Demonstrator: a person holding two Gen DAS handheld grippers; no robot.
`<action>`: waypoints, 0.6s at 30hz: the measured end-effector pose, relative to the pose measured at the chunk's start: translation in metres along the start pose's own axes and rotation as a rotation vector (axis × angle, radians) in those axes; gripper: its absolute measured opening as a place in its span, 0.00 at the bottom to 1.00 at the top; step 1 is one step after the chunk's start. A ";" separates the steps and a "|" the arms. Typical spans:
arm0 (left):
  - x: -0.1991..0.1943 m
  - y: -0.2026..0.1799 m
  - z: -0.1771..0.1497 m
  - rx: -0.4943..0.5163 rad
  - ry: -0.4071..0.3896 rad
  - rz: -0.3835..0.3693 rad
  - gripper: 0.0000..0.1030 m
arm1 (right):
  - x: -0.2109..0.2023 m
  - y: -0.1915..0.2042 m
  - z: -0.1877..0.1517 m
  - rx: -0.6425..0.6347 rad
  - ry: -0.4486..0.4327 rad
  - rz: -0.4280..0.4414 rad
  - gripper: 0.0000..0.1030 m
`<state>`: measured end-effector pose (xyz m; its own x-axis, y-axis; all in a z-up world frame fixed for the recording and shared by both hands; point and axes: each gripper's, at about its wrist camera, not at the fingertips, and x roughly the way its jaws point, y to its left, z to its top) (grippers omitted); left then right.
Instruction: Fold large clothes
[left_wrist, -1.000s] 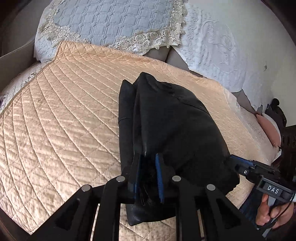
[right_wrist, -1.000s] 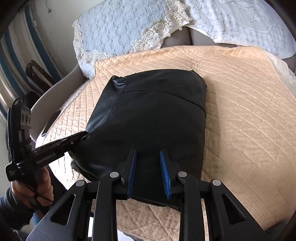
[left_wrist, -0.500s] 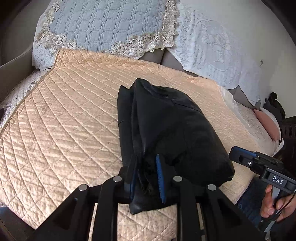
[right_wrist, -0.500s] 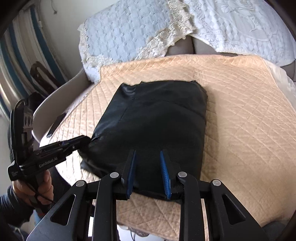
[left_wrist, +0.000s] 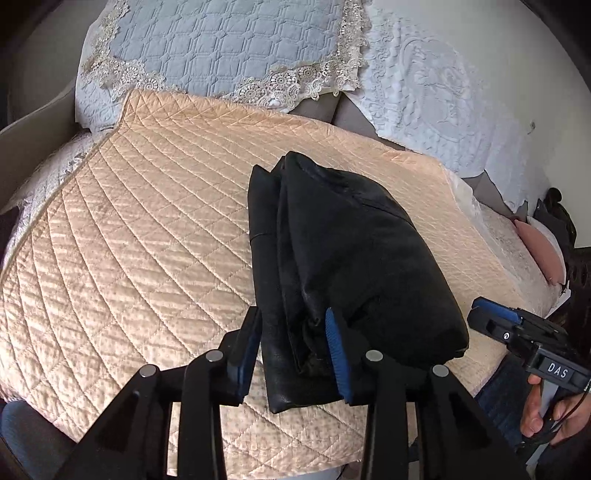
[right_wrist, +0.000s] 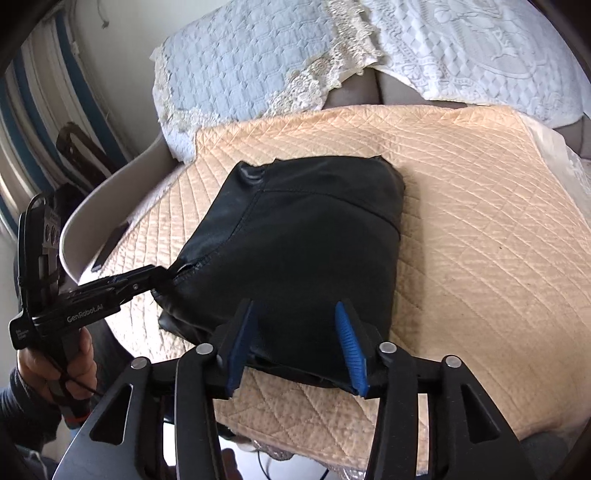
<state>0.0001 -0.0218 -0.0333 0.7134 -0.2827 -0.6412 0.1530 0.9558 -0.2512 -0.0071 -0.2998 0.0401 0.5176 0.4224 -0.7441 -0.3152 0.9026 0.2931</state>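
Observation:
A black garment lies folded into a thick bundle on the peach quilted bedspread. My left gripper straddles the bundle's near left edge; its jaws are opening and the layered fabric lies loosely between the blue pads. In the right wrist view the same garment fills the middle, and the left gripper touches its left corner. My right gripper hovers at the near edge with its jaws opening wide and nothing pinched. The left wrist view shows the right gripper just off the bundle's right corner.
A blue-grey lace-edged pillow and a white embossed cover lie at the head of the bed. A pink cushion sits far right. A grey curved rail borders the left side. A person's hands hold both grippers at the bed's near edge.
Both grippers' jaws have spread apart. The left one has loosened its pinch on the garment's edge. The right one has drawn back slightly from the bundle, which has settled on the bedspread.

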 end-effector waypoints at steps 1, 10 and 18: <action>-0.002 -0.002 0.001 0.007 0.001 0.004 0.37 | -0.001 -0.002 0.001 0.010 -0.005 0.004 0.47; -0.006 -0.010 0.011 0.023 0.003 0.028 0.40 | -0.006 -0.011 0.006 0.064 -0.018 0.012 0.56; -0.002 -0.015 0.021 0.039 -0.007 0.036 0.46 | -0.004 -0.023 0.012 0.094 -0.021 0.010 0.57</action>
<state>0.0102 -0.0335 -0.0131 0.7238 -0.2478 -0.6440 0.1540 0.9678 -0.1992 0.0073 -0.3210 0.0436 0.5320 0.4323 -0.7281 -0.2453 0.9017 0.3561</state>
